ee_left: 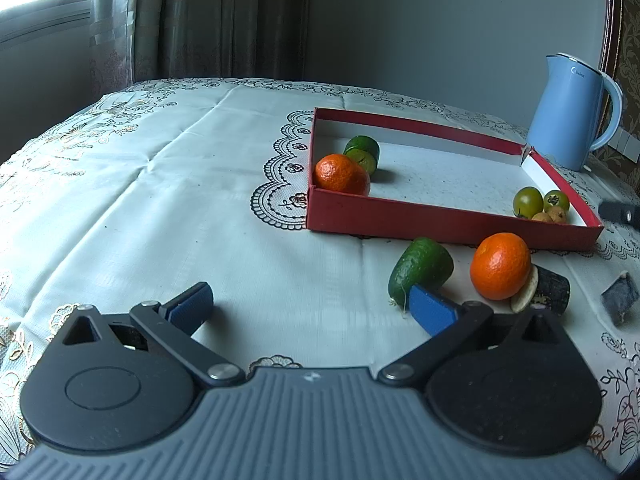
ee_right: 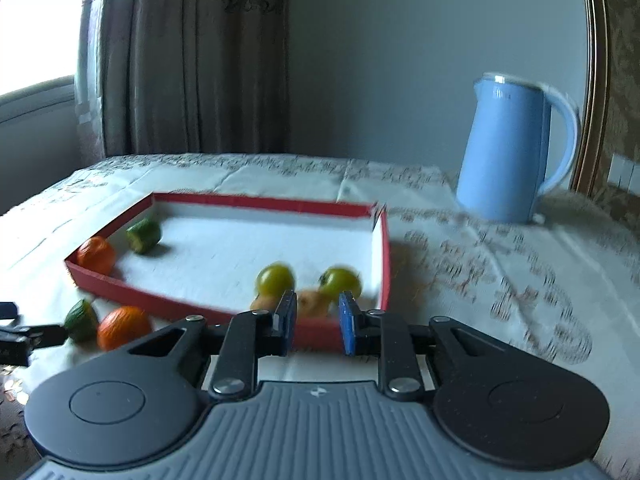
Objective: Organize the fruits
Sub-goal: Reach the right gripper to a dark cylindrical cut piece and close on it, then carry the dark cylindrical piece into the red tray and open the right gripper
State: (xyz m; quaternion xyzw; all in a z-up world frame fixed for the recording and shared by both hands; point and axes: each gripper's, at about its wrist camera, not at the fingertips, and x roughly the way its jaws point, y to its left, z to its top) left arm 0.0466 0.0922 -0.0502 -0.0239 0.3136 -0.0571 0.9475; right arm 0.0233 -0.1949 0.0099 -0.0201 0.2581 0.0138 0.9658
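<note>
A red tray (ee_left: 440, 222) holds an orange (ee_left: 340, 174), a green cucumber piece (ee_left: 363, 152), two green tomatoes (ee_left: 528, 201) and small brownish fruits (ee_left: 557, 213). On the cloth before it lie a green cucumber piece (ee_left: 420, 272), an orange (ee_left: 500, 266) and a dark cut piece (ee_left: 548, 290). My left gripper (ee_left: 316, 304) is open and empty, its right finger (ee_left: 432, 310) near the cucumber piece. My right gripper (ee_right: 316, 326) is open, narrow and empty, at the tray's (ee_right: 120, 286) near right corner, by the small fruits (ee_right: 312, 302) and tomatoes (ee_right: 276, 278).
A blue kettle (ee_left: 568, 112) stands behind the tray's right corner; it also shows in the right wrist view (ee_right: 508, 148). A small dark piece (ee_left: 620, 298) lies at the right. The white patterned tablecloth (ee_left: 160, 200) spreads to the left. Curtains and a wall are behind.
</note>
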